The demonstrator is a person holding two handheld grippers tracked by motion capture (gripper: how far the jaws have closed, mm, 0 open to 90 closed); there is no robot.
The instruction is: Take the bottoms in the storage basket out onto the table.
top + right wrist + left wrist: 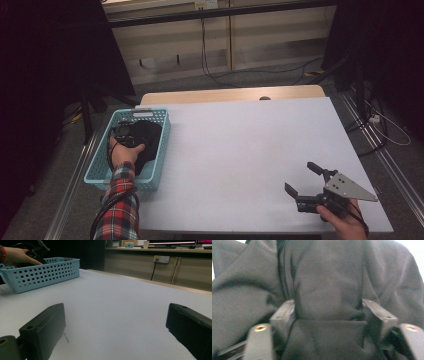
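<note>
Dark cloth [147, 137] lies bunched in a light-blue perforated basket [162, 142] at the left edge of the white table [240, 150], and the left gripper [125, 134] reaches down into it from the person's side. In the left gripper view a thick fold of the cloth [328, 302] stands between the two jaws with both inner faces pressed against it — the claw is clenched on the fabric. The basket's walls close in around gripper and cloth. The fabric looks soft and heavy, charcoal to black, creased into broad folds. Well apart, near the table's lower right corner, the right gripper [304, 179] rests in the person's hand just above the bare surface — its jaws stand wide and released. Beyond the far edge, cables [220, 75] trail across the floor.
</note>
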